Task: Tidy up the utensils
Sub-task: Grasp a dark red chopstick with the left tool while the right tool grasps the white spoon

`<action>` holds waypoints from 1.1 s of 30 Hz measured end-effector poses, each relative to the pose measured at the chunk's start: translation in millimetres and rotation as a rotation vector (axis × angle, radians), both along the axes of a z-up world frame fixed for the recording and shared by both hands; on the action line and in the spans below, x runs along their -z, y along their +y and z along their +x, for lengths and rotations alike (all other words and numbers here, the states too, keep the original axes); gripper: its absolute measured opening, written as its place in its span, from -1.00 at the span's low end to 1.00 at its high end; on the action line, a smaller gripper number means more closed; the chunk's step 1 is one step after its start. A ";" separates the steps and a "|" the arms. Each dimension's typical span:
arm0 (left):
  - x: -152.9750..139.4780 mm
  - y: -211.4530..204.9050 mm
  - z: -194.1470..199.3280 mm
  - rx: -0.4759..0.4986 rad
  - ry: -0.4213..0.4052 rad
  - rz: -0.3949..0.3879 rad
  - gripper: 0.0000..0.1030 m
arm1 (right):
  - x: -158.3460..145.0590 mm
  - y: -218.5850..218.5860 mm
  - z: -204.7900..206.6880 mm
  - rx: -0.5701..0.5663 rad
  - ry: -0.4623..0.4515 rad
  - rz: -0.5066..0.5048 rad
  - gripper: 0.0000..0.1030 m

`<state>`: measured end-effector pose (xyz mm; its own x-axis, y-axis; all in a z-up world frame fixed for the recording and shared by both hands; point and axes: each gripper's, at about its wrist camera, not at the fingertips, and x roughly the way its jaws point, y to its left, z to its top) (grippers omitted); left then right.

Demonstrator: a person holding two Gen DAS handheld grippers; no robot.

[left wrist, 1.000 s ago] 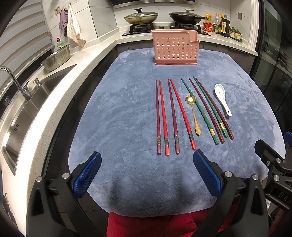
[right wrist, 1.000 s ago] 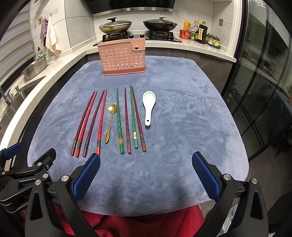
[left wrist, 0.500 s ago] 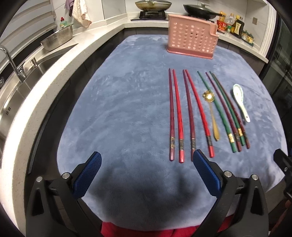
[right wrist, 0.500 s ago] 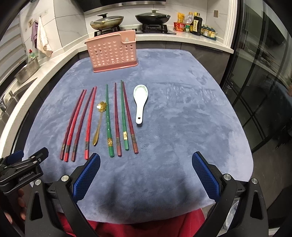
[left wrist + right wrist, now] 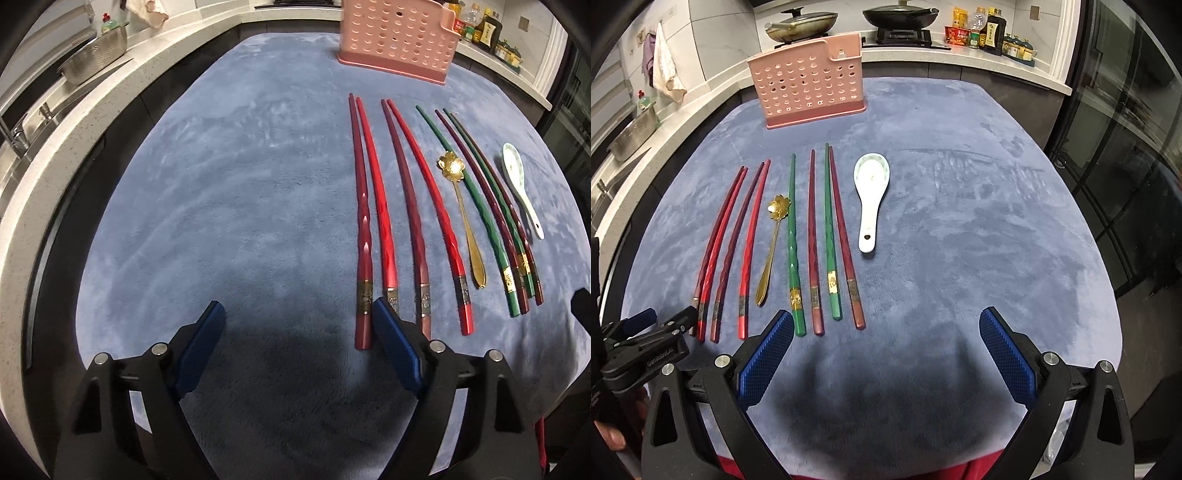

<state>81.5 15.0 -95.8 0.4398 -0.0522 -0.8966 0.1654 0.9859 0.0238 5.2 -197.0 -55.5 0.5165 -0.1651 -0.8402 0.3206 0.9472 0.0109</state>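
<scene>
Along the near edge of the blue-grey mat (image 5: pixel 960 206) the utensils are laid in a row, handles toward the viewer: four red chopsticks (image 5: pixel 384 206) at the mat's left, a gold flower-bowled spoon (image 5: pixel 772 240), then green and maroon chopsticks (image 5: pixel 820 236) alternating, and a white ceramic soup spoon (image 5: pixel 870 199) at the right end; the pink perforated utensil holder (image 5: pixel 809 86) stands upright at the mat's far edge, well apart from them.

The left gripper (image 5: pixel 295 345) is held with its jaws wide and empty, its right pad just beside the butt ends of the leftmost red pair; the right gripper (image 5: pixel 886 354) is likewise wide and empty, its left pad near the butt of a green chopstick.

The chopsticks are judged light, stiff and lacquer-slick, and liable to roll or pivot if pinched at the thin tips; a hold at the thicker, banded butt ends is likely steadier, and the soft mat should let a pad dig under. The ceramic spoon is judged heavier and breakable, best taken by its handle; the gold spoon is thin and is probably best taken across its handle.

The left view alone shows the sink edge and the colander (image 5: pixel 94 55) beyond the mat's left edge; the right view alone shows the holder's full height, the pans on the hob, and the mat's bare right half.
</scene>
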 end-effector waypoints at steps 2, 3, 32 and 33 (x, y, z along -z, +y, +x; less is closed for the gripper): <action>3.3 0.2 2.3 0.003 0.012 -0.005 0.44 | 1.6 -0.5 5.0 -0.003 0.003 0.003 0.87; 4.1 0.0 3.2 0.002 0.014 -0.010 0.44 | 2.0 -0.6 7.5 -0.004 0.004 0.002 0.87; -0.2 -14.5 8.7 0.021 -0.023 -0.008 -0.52 | 36.6 -37.2 91.6 -0.021 0.020 0.202 -0.70; -0.1 -14.7 8.9 0.020 -0.024 -0.007 -0.52 | 38.7 -38.3 92.2 -0.018 0.022 0.208 -0.72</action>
<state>90.4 0.3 -95.7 0.4598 -0.0673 -0.8855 0.1847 0.9826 0.0212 97.5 -235.4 -94.2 0.4987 0.0227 -0.8665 0.3055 0.9309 0.2002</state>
